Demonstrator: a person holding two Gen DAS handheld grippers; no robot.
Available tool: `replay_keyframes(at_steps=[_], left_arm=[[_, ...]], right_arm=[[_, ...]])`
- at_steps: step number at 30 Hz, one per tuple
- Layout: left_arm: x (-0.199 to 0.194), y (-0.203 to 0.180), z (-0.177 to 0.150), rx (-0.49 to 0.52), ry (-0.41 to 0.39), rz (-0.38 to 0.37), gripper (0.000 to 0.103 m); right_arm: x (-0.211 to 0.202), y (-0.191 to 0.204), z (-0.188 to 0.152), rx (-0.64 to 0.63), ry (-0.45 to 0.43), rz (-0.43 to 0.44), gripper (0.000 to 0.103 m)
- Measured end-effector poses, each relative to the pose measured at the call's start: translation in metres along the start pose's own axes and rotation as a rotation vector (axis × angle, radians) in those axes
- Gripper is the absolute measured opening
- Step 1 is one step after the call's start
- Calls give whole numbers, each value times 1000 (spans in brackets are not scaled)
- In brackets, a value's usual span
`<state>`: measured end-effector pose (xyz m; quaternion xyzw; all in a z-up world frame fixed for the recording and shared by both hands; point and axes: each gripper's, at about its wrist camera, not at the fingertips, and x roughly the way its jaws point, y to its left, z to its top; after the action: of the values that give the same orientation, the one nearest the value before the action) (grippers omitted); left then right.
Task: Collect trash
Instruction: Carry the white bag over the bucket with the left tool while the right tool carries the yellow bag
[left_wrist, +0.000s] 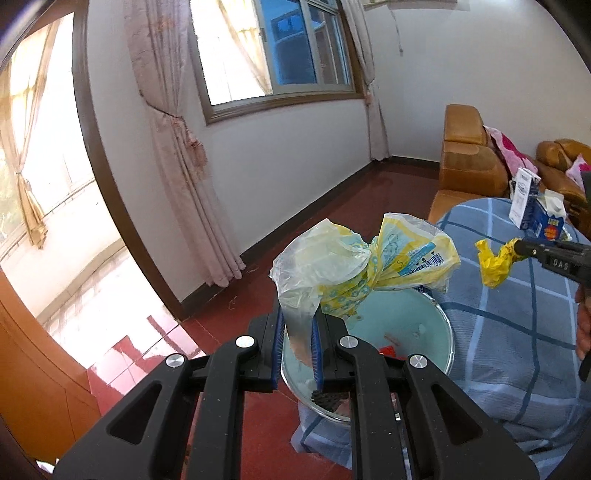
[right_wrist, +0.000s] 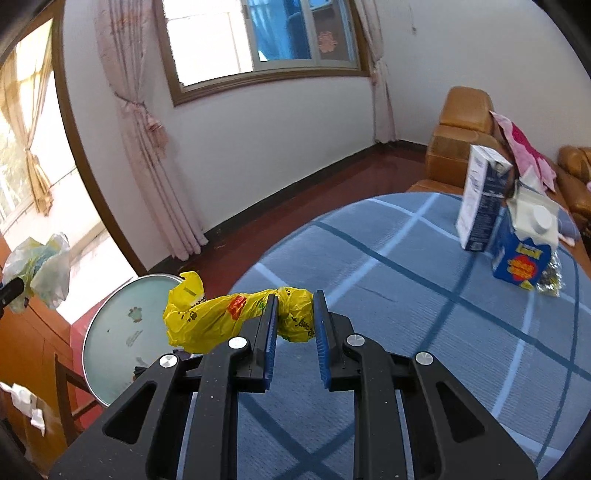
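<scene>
Partly hidden: the bin (left_wrist: 402, 325), a round pale-green tub with a metal rim, sits on the red floor left of the table (left_wrist: 517, 314); the wrapper and gripper fingers cover its near side, and small bits inside it are too small to identify. A hand at the right edge of the left view is cut off.

Left gripper (left_wrist: 297, 332) tilts downward above the bin, its blue pads pressed onto the tail of a clear-and-yellow plastic wrapper (left_wrist: 362, 262), which balloons above them.

Right gripper (right_wrist: 295, 321) is angled down over the blue checked table, pinching a crumpled yellow bag (right_wrist: 229, 317) whose loose end sticks out leftward, probably clear of the cloth.

Two cartons (right_wrist: 513, 221) stand at the far right of the table.
</scene>
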<state>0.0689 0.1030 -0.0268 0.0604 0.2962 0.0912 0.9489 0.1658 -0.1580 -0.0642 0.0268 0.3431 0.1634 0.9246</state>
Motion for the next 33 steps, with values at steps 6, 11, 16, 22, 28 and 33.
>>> replay_keyframes(at_steps=[6,11,16,22,28,33], left_arm=[[0,4,0,-14,-7,17,12],[-1,8,0,-21,-11,32,12],[-1,10,-2,-24,-4,50,13],[3,19,-7,-33,6,63,13],[4,23,-8,-42,10,67,13],[7,23,-8,-45,15,73,13]], right_arm=[[5,21,0,-51,-4,12,19],[7,31,4,-78,-5,23,19],[9,41,7,-99,-5,35,20],[13,50,7,-122,-3,47,20],[15,59,8,-136,-1,58,20],[17,63,7,-149,-1,62,20]])
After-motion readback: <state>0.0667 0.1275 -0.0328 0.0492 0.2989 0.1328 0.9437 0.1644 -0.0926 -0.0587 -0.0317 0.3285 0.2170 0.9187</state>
